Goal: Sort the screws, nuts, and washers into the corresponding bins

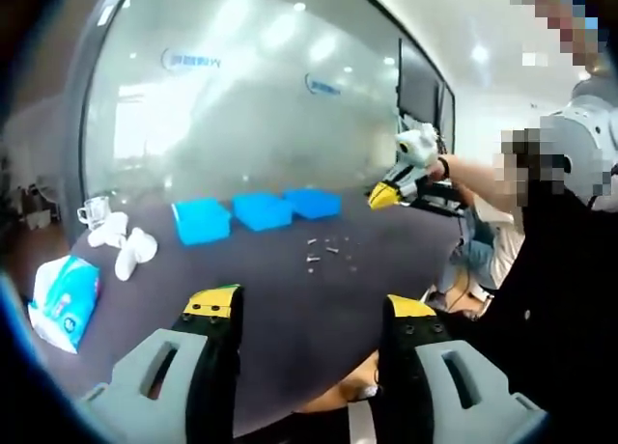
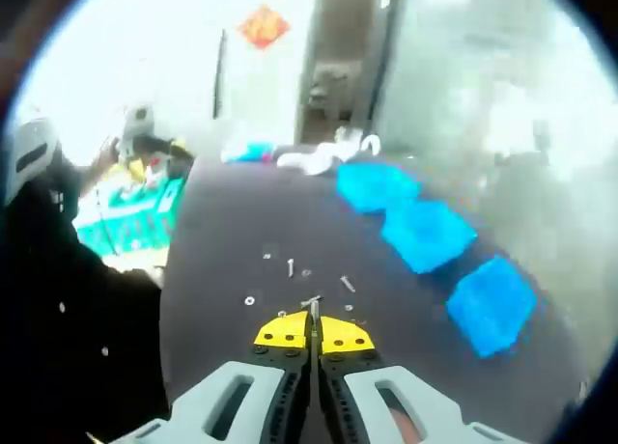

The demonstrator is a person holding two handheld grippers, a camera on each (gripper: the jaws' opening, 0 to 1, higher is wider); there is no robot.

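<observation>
Bins (image 2: 425, 234), three blue ones, sit ahead-right of the right tongs (image 2: 312, 330), pinched together over scattered screws (image 2: 290, 266); left tongs (image 1: 309, 309) gape wide above the desk (image 1: 290, 309).

A dark table (image 1: 290, 299) stands against a frosted glass wall (image 1: 251, 106) bearing two faint blue logos. Right of that wall hang dark screens (image 1: 423, 87), under a white ceiling dotted with round lights (image 1: 480, 53). Beyond the table's far end in the right gripper view, a brown door or panel (image 2: 343, 58) rises beside bright, washed-out wall, with a red diamond-shaped sign (image 2: 264, 25) to its left. Green crates (image 2: 135, 222) sit off the table's left edge
</observation>
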